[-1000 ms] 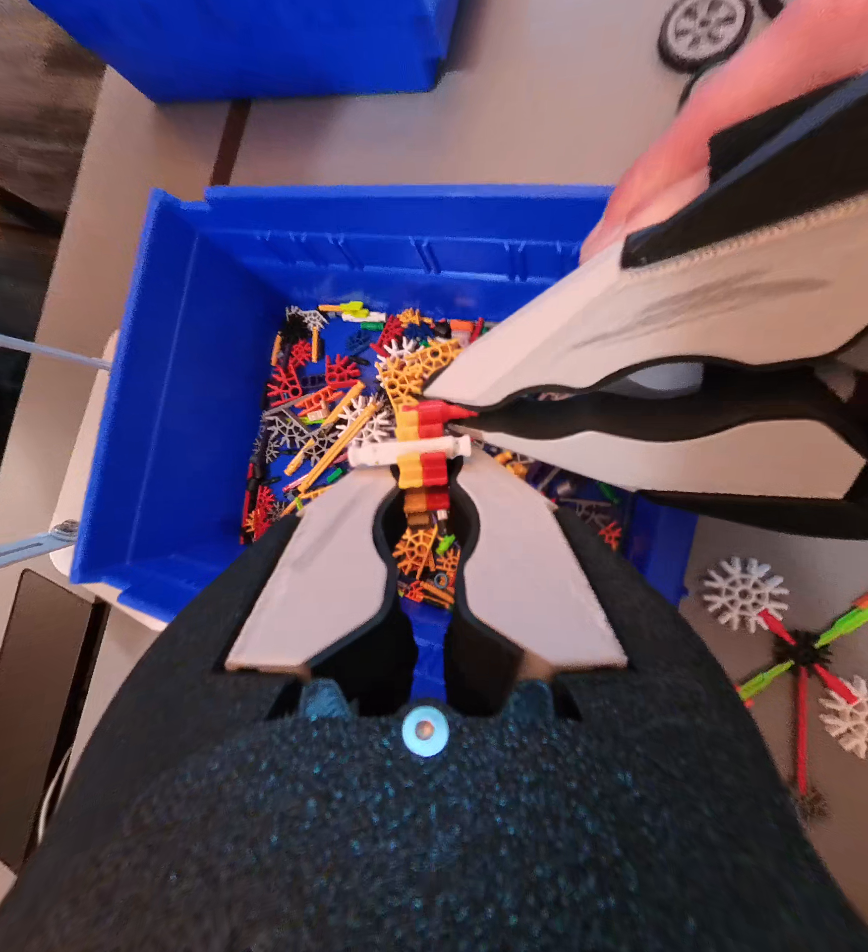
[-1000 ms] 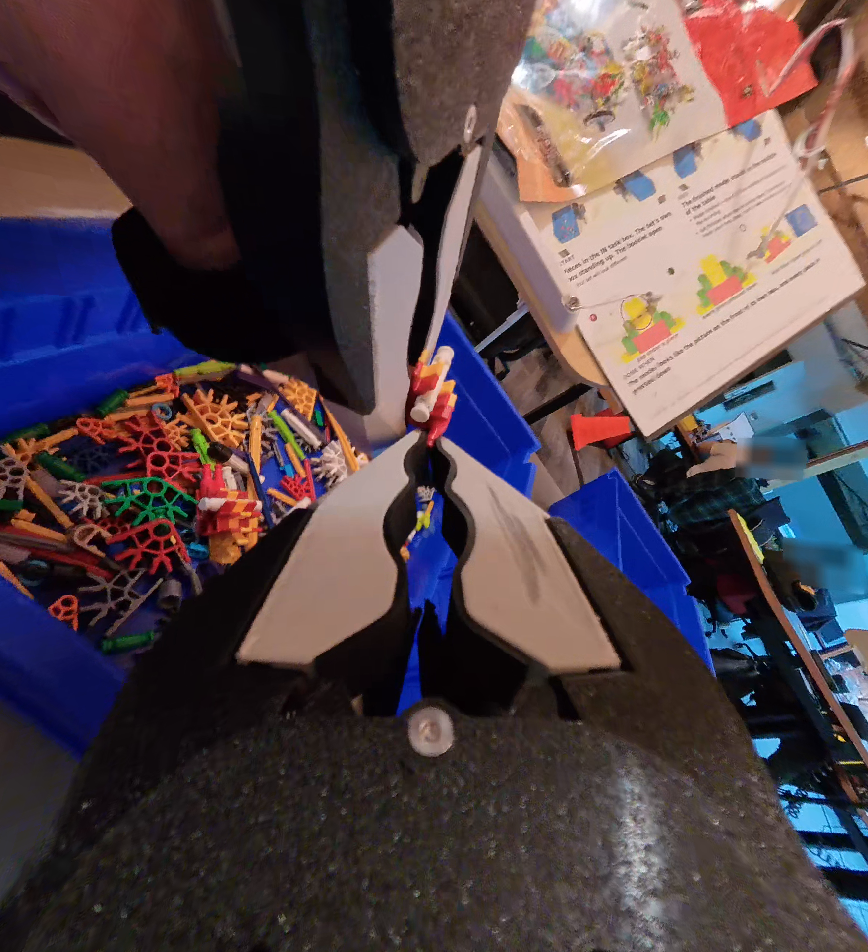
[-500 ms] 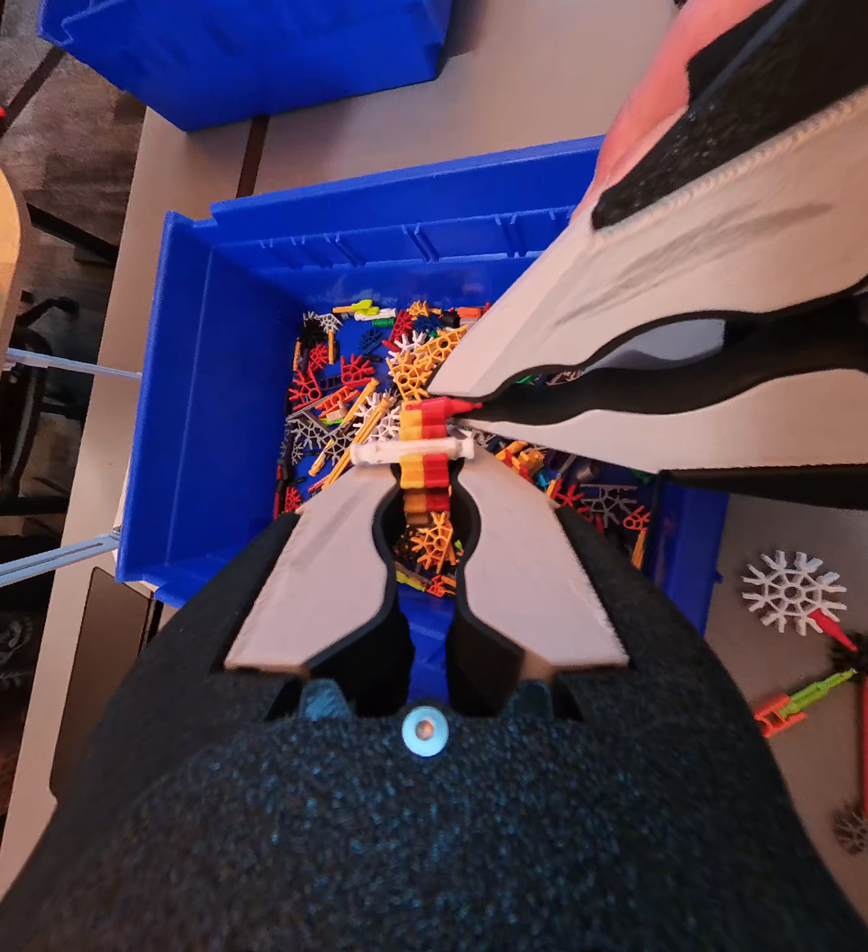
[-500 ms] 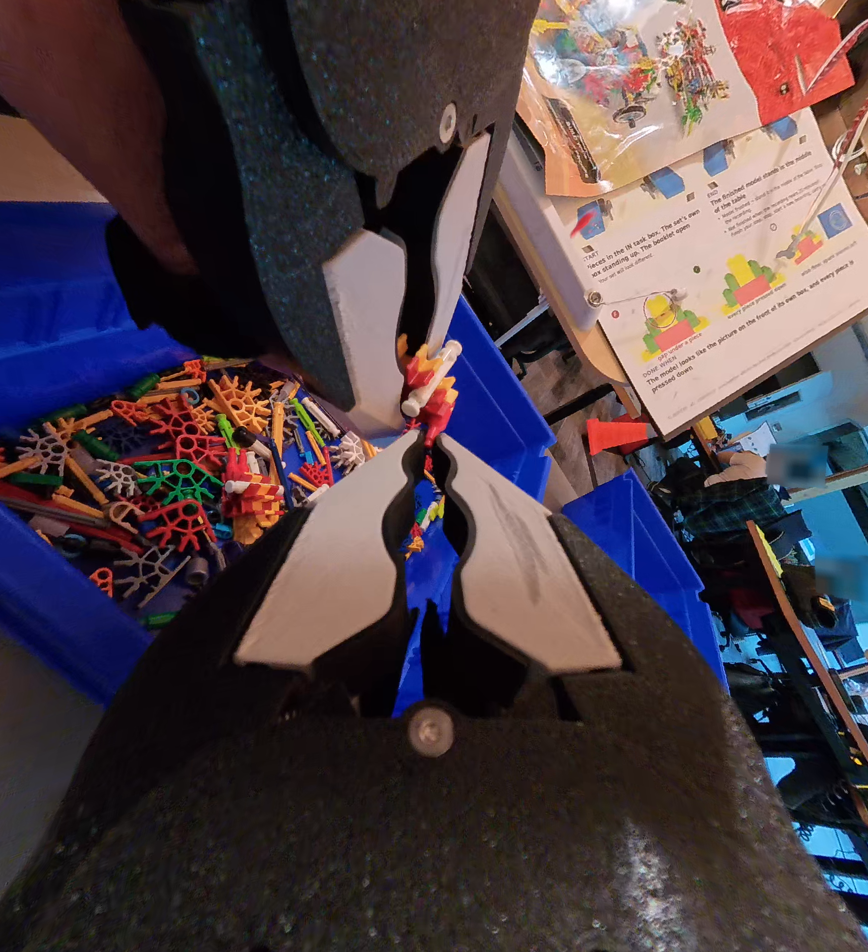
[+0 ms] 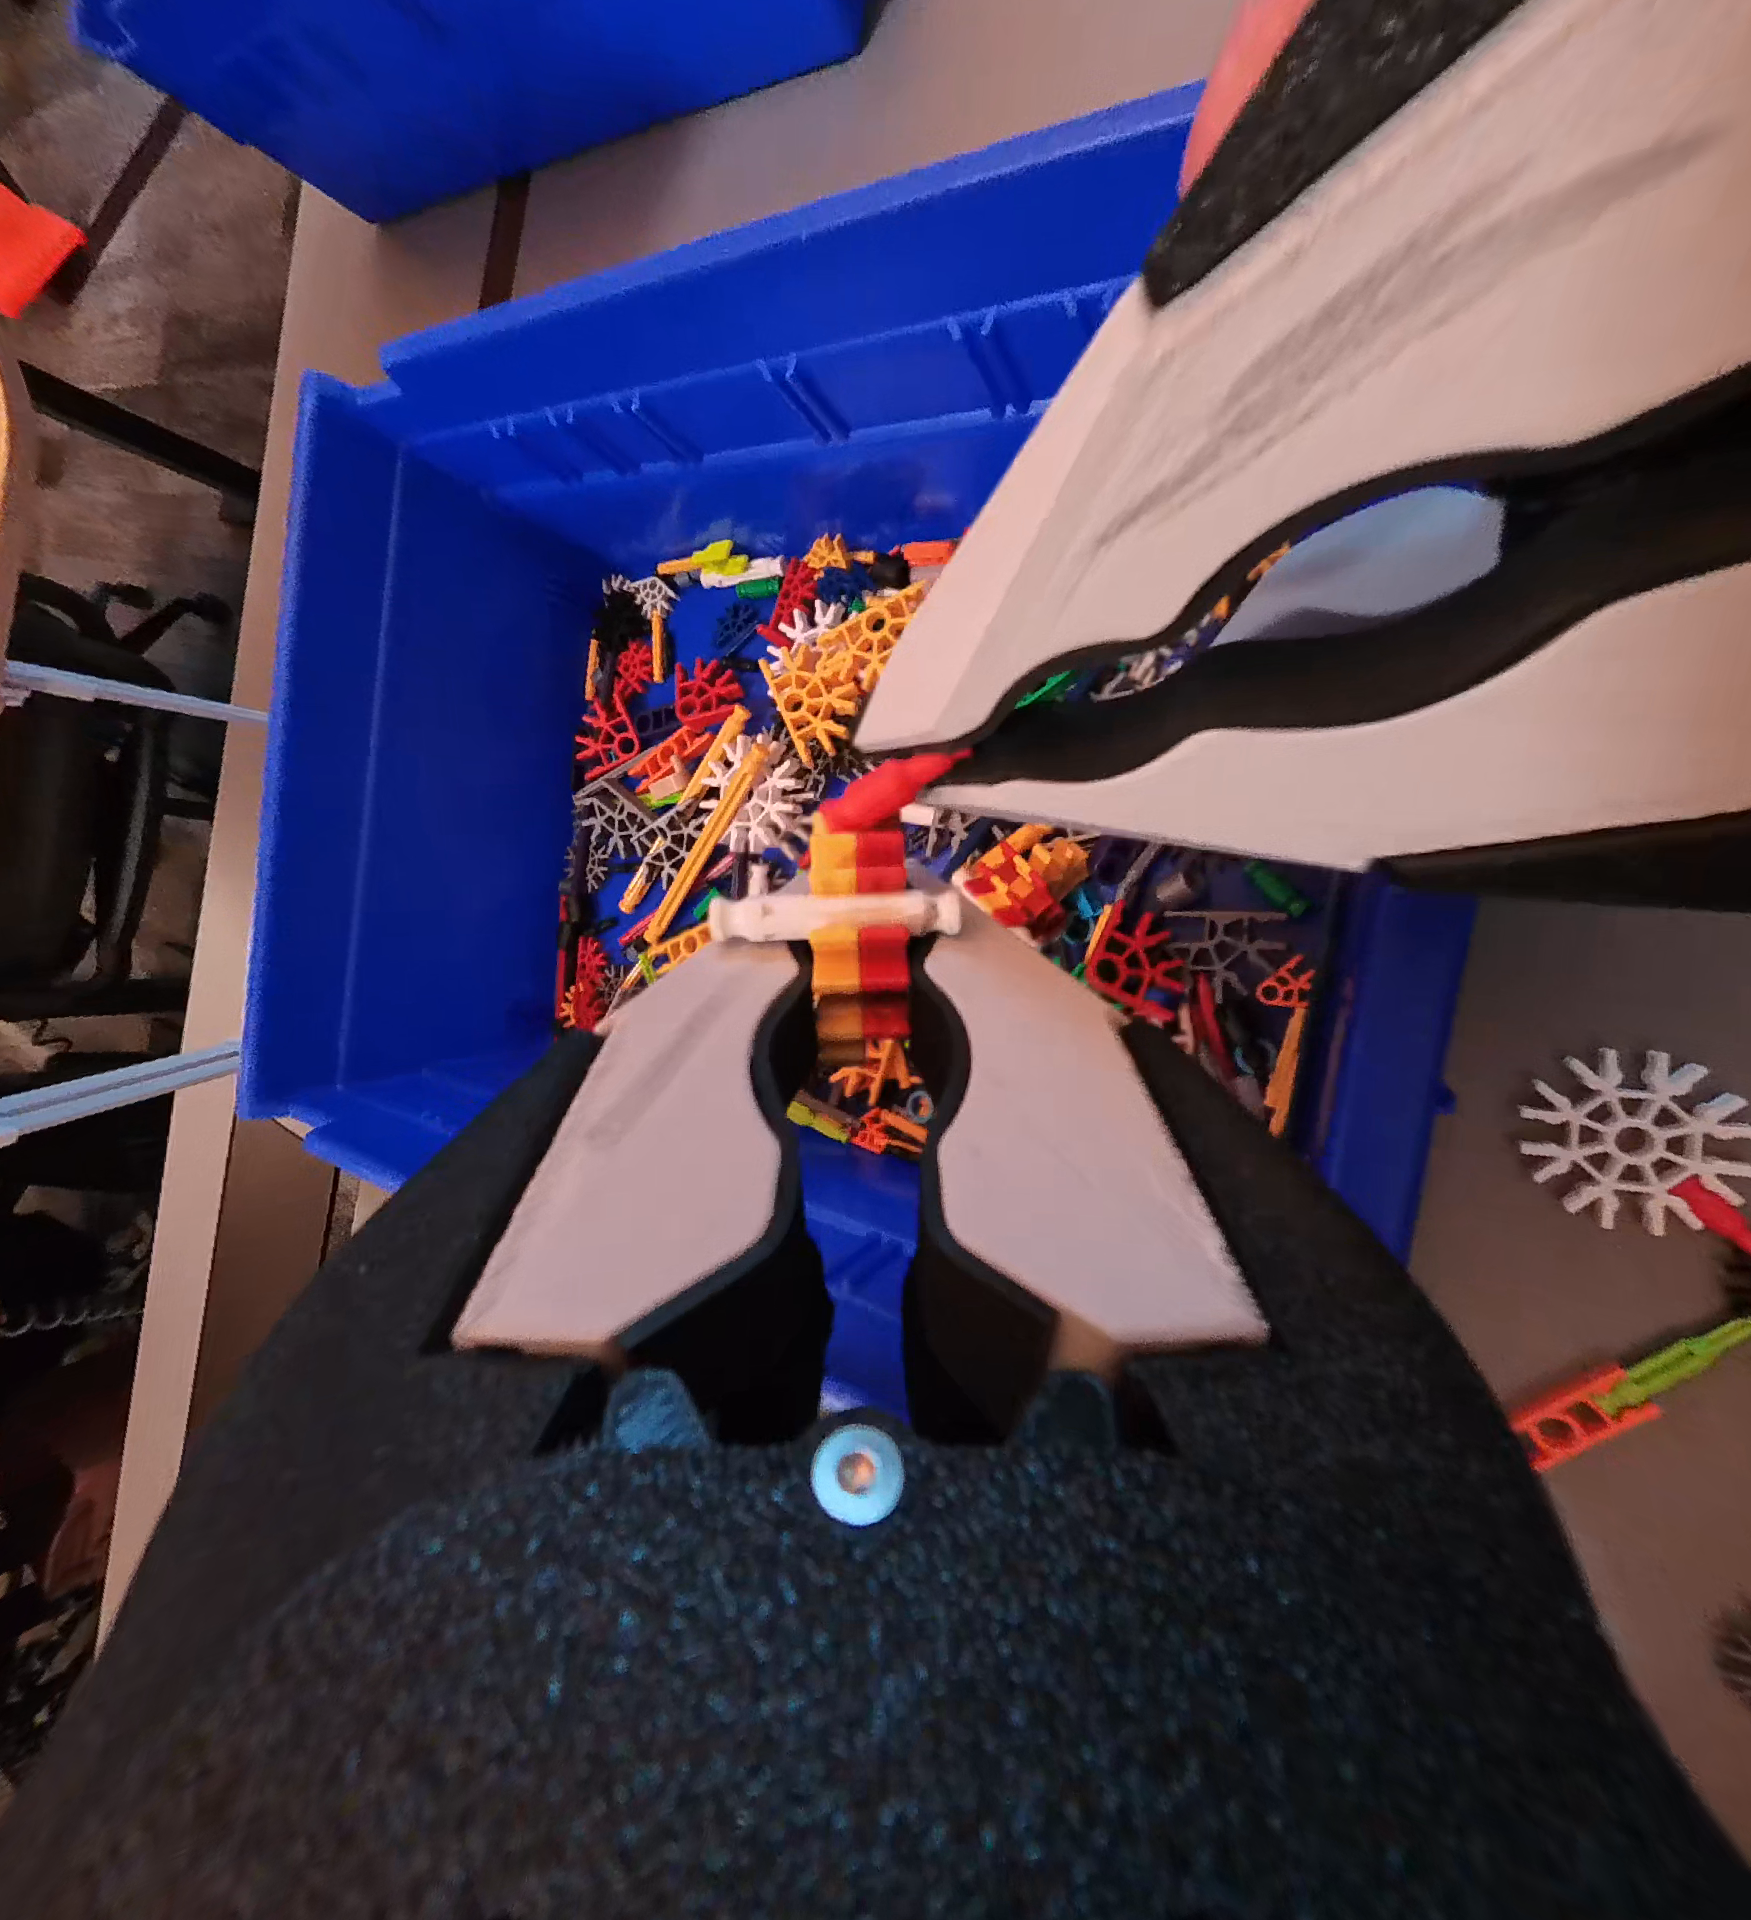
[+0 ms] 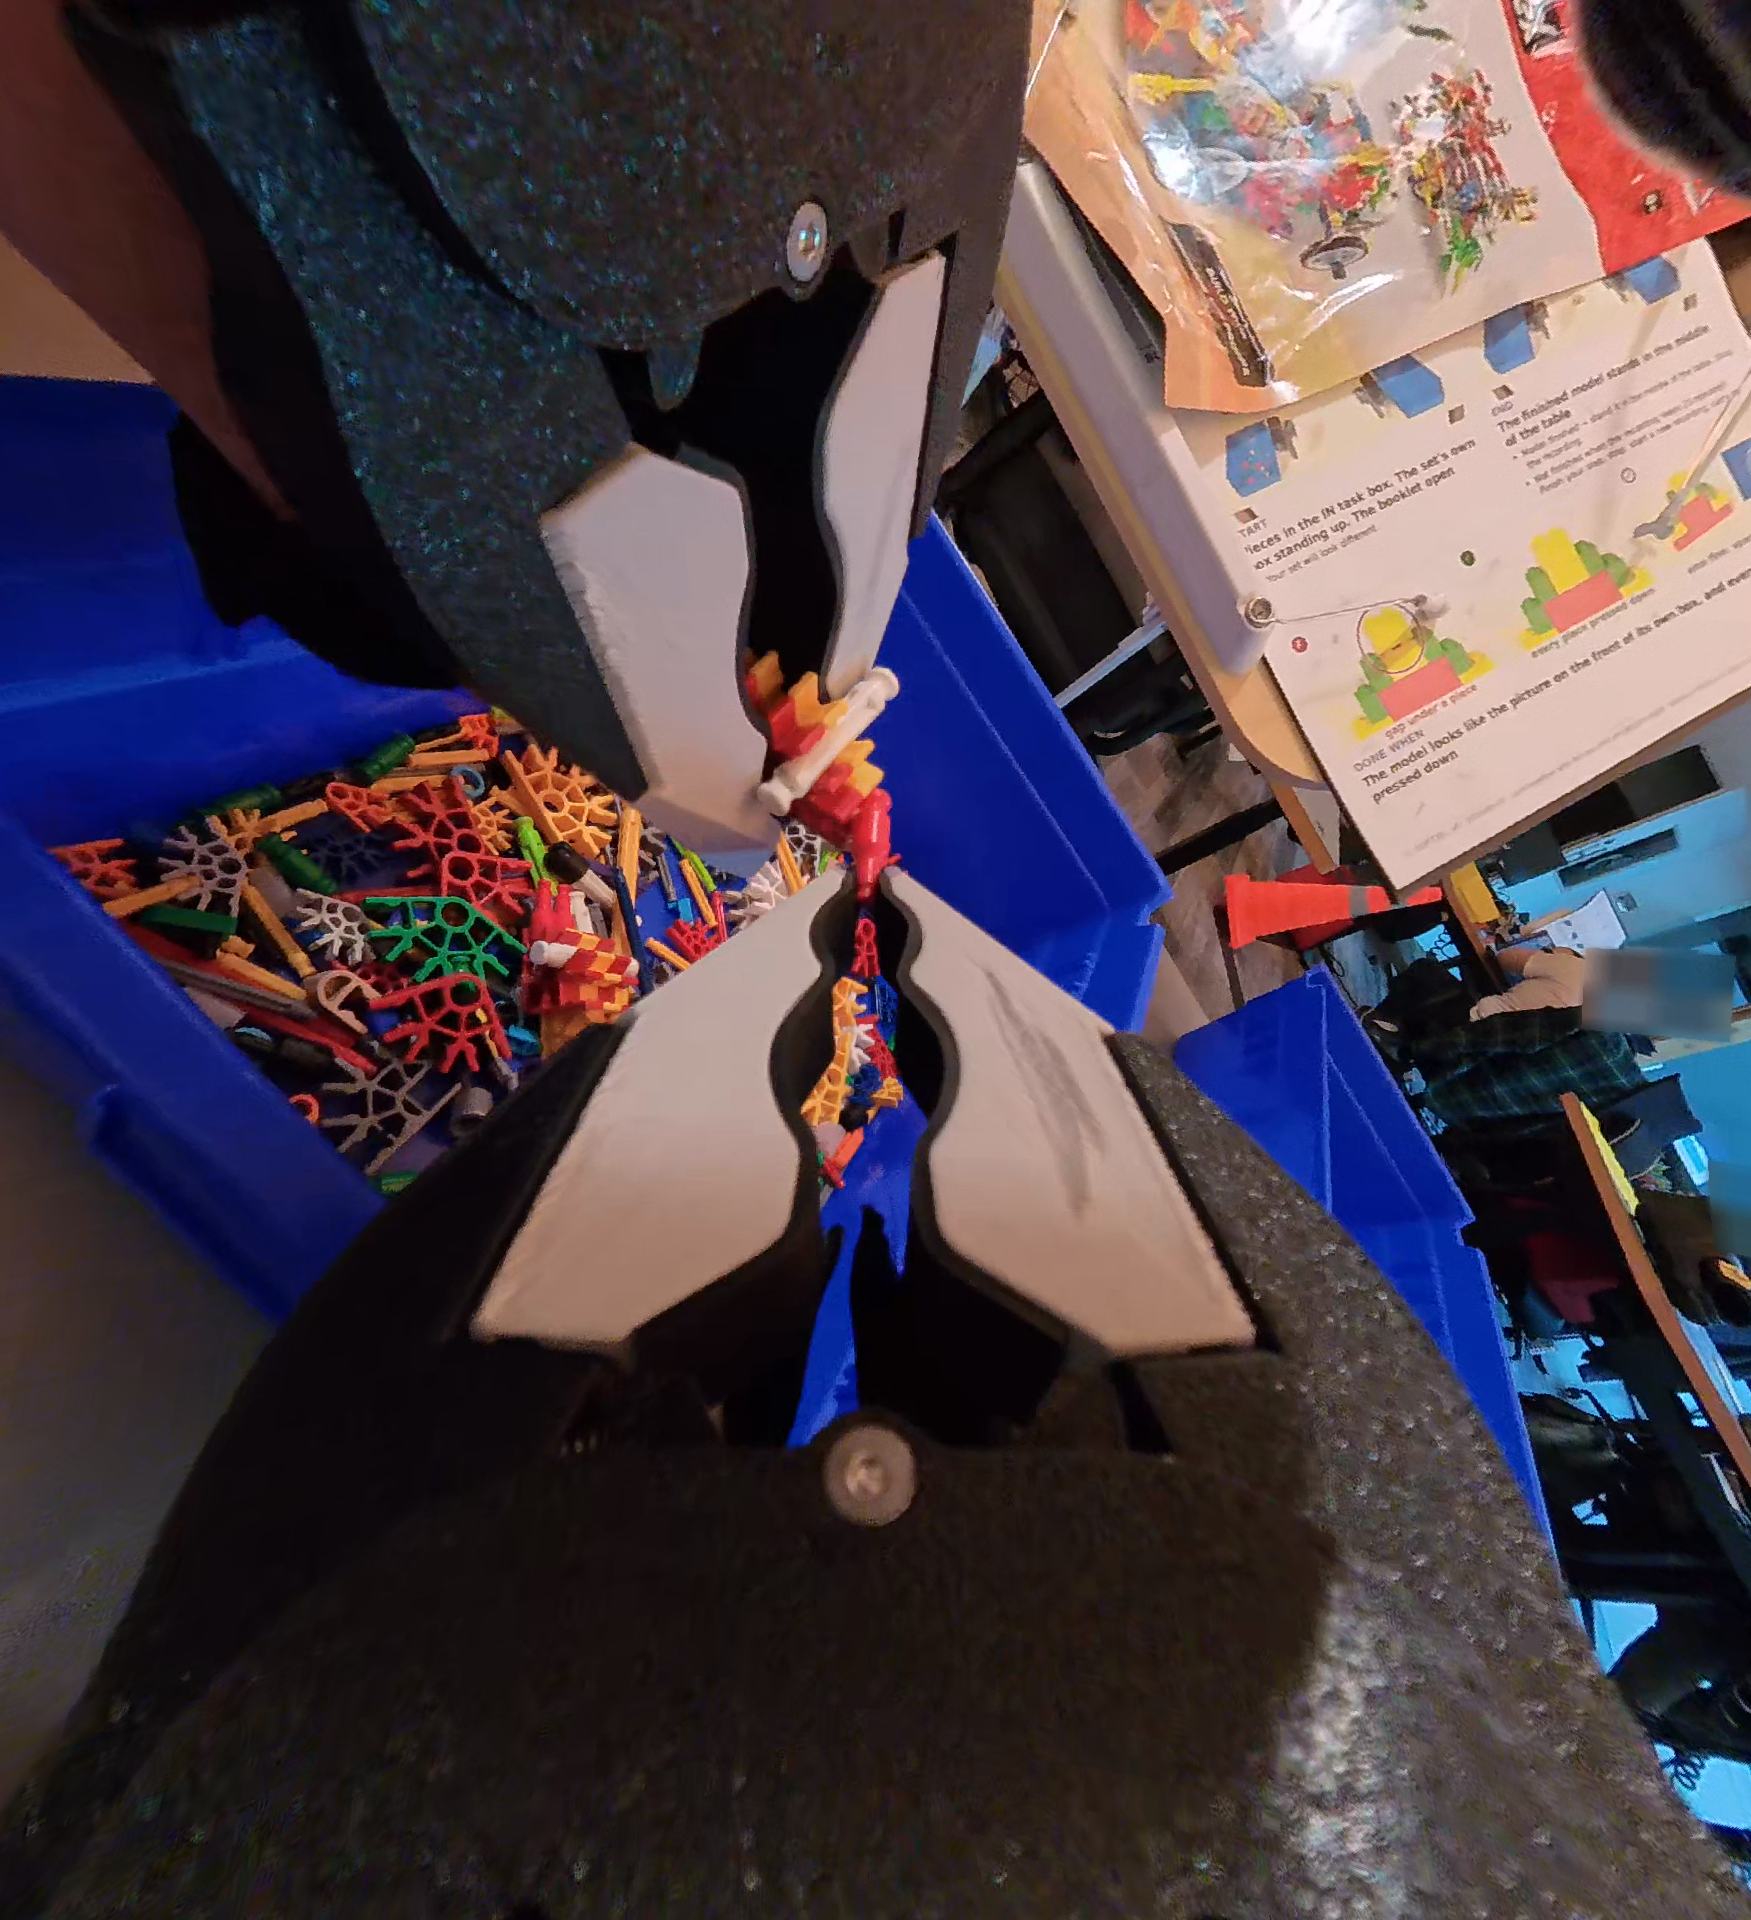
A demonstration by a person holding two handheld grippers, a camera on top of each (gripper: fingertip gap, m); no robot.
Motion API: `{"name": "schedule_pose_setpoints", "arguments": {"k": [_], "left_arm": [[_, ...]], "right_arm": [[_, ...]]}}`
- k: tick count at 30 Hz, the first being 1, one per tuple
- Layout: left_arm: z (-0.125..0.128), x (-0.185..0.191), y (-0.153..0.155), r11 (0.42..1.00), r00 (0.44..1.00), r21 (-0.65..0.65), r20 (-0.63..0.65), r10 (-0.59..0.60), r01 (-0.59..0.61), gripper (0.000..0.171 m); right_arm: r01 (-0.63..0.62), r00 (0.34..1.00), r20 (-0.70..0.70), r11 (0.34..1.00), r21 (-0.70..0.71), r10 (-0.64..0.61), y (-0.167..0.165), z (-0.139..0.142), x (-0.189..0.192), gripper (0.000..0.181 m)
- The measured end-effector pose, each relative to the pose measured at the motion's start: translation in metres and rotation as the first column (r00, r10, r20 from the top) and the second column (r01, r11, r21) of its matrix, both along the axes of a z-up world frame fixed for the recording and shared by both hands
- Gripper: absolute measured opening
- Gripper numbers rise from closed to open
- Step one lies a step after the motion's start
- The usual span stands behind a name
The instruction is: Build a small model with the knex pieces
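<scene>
bin on table — loose pieces inside | both grippers meet above it | built model on table right of bin | second bin behind

Your two claws meet tip to tip over the blue bin, so no gap between them. Bin's left half is bare, room to dip there; right half packed w/ loose construction-toy pieces. Second blue bin blocks beyond. Rod-and-connector model sits on the surface to the right.
</scene>
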State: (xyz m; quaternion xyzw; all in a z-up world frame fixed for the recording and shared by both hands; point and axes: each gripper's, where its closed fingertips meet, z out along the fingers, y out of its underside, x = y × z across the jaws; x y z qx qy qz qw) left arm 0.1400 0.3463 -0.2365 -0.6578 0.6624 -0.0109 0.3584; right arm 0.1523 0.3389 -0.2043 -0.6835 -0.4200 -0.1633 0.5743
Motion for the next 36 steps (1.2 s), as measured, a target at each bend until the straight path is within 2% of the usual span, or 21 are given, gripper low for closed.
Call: {"name": "schedule_pose_setpoints", "arguments": {"k": [1, 5, 10, 14, 19, 22, 25, 28, 30, 33, 36], "left_arm": [[-0.001, -0.002, 0.001, 1.000, 1.000, 0.000, -0.006, 0.000, 0.000, 0.008], [-0.005, -0.005, 0.005, 1.000, 1.000, -0.012, -0.018, -0.002, 0.002, 0.008], [0.003, -0.007, 0.015, 1.000, 1.000, 0.000, -0.014, 0.001, -0.001, 0.009], [0.000, -0.011, 0.019, 1.000, 0.997, 0.006, -0.072, -0.019, 0.020, 0.017], [-0.002, -0.020, 0.028, 0.999, 0.994, -0.034, -0.108, 0.011, -0.015, 0.068], [0.006, -0.021, 0.034, 0.995, 0.997, -0.089, -0.063, 0.037, -0.043, 0.085], [0.026, -0.022, 0.047, 0.994, 0.998, -0.094, -0.013, 0.061, -0.062, 0.084], [0.063, -0.017, 0.074, 0.992, 0.990, -0.057, 0.084, 0.115, -0.110, 0.062], [0.089, -0.014, 0.103, 0.982, 0.970, -0.056, 0.154, 0.187, -0.181, 0.053], [0.113, -0.004, 0.145, 0.956, 0.931, -0.132, 0.226, 0.286, -0.261, 0.045], [0.118, 0.008, 0.176, 0.916, 0.897, -0.246, 0.237, 0.373, -0.316, 0.041]], "right_arm": [[-0.003, 1.000, 0.001, 1.000, -0.004, 0.003, 0.000, -0.001, 0.000, 0.001], [0.037, 0.999, -0.024, 0.998, -0.053, -0.038, 0.004, -0.006, 0.008, 0.002], [0.061, 0.994, -0.080, 0.992, -0.108, -0.070, 0.007, -0.011, 0.018, 0.009], [0.017, 0.976, -0.214, 0.989, -0.147, -0.049, 0.005, -0.003, 0.016, 0.017], [-0.018, 0.939, -0.342, 0.983, -0.181, -0.045, 0.004, 0.004, 0.020, 0.014], [-0.022, 0.934, -0.356, 0.987, -0.160, -0.037, 0.003, 0.006, 0.021, 0.014], [-0.034, 0.928, -0.373, 0.990, -0.137, -0.019, 0.001, 0.009, 0.020, 0.013], [-0.049, 0.921, -0.389, 0.993, -0.110, 0.002, 0.000, 0.013, 0.019, 0.011], [-0.057, 0.920, -0.391, 0.994, -0.095, 0.015, -0.001, 0.015, 0.019, 0.010], [-0.069, 0.913, -0.407, 0.995, -0.076, 0.032, -0.002, 0.017, 0.019, 0.008], [-0.083, 0.904, -0.424, 0.994, -0.068, 0.047, -0.003, 0.019, 0.019, 0.008]]}}
